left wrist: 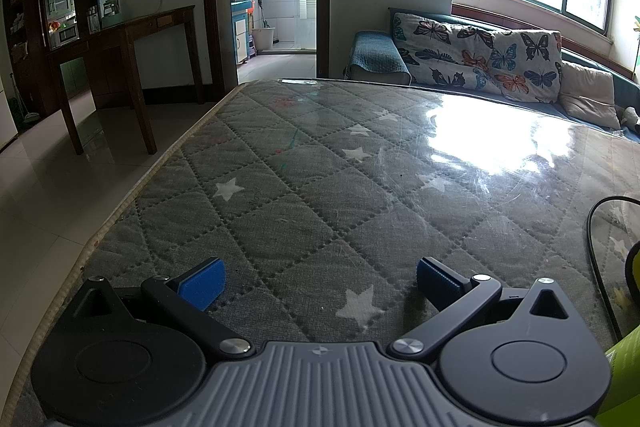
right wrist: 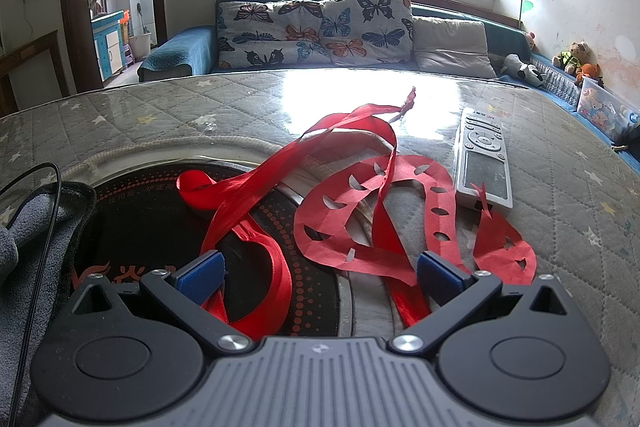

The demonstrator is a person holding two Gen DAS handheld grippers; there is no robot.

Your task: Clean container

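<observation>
My right gripper [right wrist: 318, 277] stands open, low over a round black cooktop [right wrist: 152, 211] set into the quilted table. A red satin ribbon [right wrist: 256, 183] trails across the cooktop and passes between the blue fingers. Red cut paper [right wrist: 348, 211] with small holes lies beside it, partly over the cooktop's metal rim. In the left wrist view, my left gripper [left wrist: 318, 281] is open over bare quilted tabletop [left wrist: 304, 163], nothing between its fingers. No container is clearly in view; a green-yellow object [left wrist: 626, 355] shows only at the right edge.
A grey remote control [right wrist: 482, 159] lies right of the paper. A grey cloth [right wrist: 36, 227] and a black cable [right wrist: 48, 211] sit at the left. A black cable [left wrist: 596, 259] loops by the left gripper. A sofa with butterfly cushions [right wrist: 316, 27] stands beyond the table.
</observation>
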